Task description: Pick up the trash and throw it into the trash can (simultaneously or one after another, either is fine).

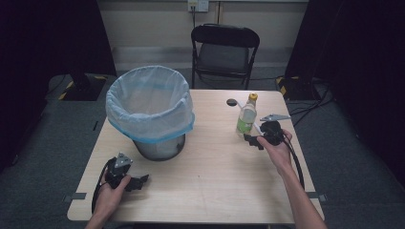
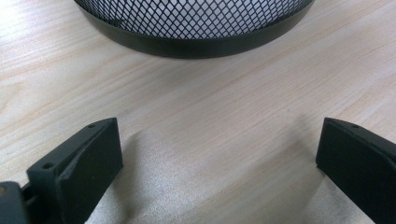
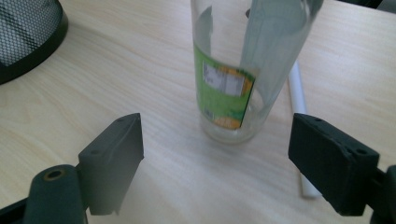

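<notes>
A clear plastic bottle [image 1: 246,118] with a green label and yellow cap stands upright on the table's right half. In the right gripper view the bottle [image 3: 233,88] rises just beyond the jaws, not between them. My right gripper [image 1: 254,140] is open, just in front of the bottle. A white straw [image 3: 299,112] lies on the table behind and to the right of the bottle. My left gripper [image 1: 139,182] rests open near the table's front left. It points at the base of the mesh bin [image 2: 191,28], with bare wood between its jaws.
A black mesh waste bin [image 1: 150,112] lined with a pale blue bag stands on the table's left half. A black folding chair [image 1: 224,50] stands beyond the far edge. A dark round hole [image 1: 232,102] sits in the tabletop near the bottle.
</notes>
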`<state>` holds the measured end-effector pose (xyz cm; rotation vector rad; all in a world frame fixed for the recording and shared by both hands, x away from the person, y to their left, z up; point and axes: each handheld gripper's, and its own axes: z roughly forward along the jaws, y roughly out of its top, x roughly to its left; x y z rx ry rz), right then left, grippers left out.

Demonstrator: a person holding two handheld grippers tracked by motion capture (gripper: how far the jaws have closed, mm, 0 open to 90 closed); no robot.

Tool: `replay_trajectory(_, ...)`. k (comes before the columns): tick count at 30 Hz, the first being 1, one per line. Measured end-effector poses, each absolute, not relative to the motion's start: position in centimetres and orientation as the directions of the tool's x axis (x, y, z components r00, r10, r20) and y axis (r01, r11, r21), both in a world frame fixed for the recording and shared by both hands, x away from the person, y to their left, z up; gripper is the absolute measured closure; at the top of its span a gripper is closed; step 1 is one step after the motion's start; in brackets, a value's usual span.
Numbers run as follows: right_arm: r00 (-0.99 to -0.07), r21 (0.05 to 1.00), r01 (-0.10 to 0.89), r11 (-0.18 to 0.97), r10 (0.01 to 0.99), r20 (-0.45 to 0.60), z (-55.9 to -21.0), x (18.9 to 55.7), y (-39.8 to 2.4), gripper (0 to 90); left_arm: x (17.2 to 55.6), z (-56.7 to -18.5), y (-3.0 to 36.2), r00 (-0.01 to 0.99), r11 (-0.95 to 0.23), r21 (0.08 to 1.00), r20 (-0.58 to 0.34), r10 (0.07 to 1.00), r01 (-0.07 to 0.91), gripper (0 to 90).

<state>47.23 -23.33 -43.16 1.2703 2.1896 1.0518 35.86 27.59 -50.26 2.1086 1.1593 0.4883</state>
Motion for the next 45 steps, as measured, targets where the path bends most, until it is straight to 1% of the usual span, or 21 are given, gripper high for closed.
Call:
replay_trajectory(8, -0.514, 0.768, 0.562, 0.307, 0.857, 0.034, -42.2, 50.5, -23.0, 17.1, 35.9, -50.3, 27.6, 0.535, -0.379, 0.711, 0.004, 0.845, 0.593, 0.0)
replay_trajectory(10, -0.512, 0.768, 0.562, 0.307, 0.858, 0.032, -42.4, 51.2, -23.0, 17.8, 35.9, -50.3, 27.6, 0.535, -0.379, 0.711, 0.005, 0.845, 0.593, 0.0)
replay_trajectory(11, -0.512, 0.759, 0.574, 0.307, 0.858, 0.04, -42.6, 51.5, -23.0, 16.5, 35.9, -50.3, 27.6, 0.534, -0.379, 0.711, 0.004, 0.845, 0.593, 0.0)
replay_trajectory(13, -0.518, 0.756, 0.581, 0.301, 0.854, 0.058, -43.1, 52.0, -22.9, 16.9, 35.9, -50.3, 27.6, 0.535, -0.379, 0.71, 0.005, 0.845, 0.593, 0.0)
replay_trajectory(18, -0.527, 0.744, 0.578, 0.335, 0.849, 0.028, -43.9, 52.8, -21.9, 15.9, 35.9, -50.3, 27.6, 0.535, -0.379, 0.711, 0.005, 0.845, 0.593, 0.0)
replay_trajectory(22, -0.52, 0.751, 0.567, 0.337, 0.854, 0.009, -44.3, 53.1, -21.6, 17.6, 35.9, -50.3, 27.6, 0.535, -0.38, 0.71, 0.005, 0.845, 0.593, 0.0)
replay_trajectory(26, -0.516, 0.747, 0.58, 0.326, 0.856, 0.027, -44.9, 53.4, -21.7, 19.6, 35.9, -50.3, 27.6, 0.535, -0.379, 0.71, 0.005, 0.845, 0.593, 0.0)
replay_trajectory(28, -0.514, 0.753, 0.577, 0.317, 0.857, 0.032, -45.2, 53.5, -21.5, 18.9, 35.9, -50.3, 27.6, 0.535, -0.379, 0.711, 0.005, 0.845, 0.593, 0.0)
replay_trajectory(33, -0.496, 0.764, 0.566, 0.31, 0.868, 0.015, -45.7, 53.6, -21.4, 24.4, 35.8, -50.3, 27.6, 0.534, -0.379, 0.711, 0.005, 0.845, 0.593, 0.0)
replay_trajectory(40, -0.488, 0.77, 0.564, 0.298, 0.873, 0.02, -46.1, 53.9, -21.3, 25.3, 35.9, -50.3, 27.6, 0.534, -0.379, 0.711, 0.005, 0.845, 0.593, 0.0)
replay_trajectory(42, -0.485, 0.764, 0.569, 0.303, 0.874, 0.015, -46.5, 54.0, -21.1, 24.1, 35.8, -50.3, 27.6, 0.535, -0.378, 0.711, 0.003, 0.845, 0.593, 0.0)
replay_trajectory(45, -0.483, 0.766, 0.568, 0.303, 0.876, 0.012, -46.8, 54.2, -20.9, 25.6, 35.8, -50.3, 27.6, 0.535, -0.378, 0.711, 0.003, 0.845, 0.593, 0.0)
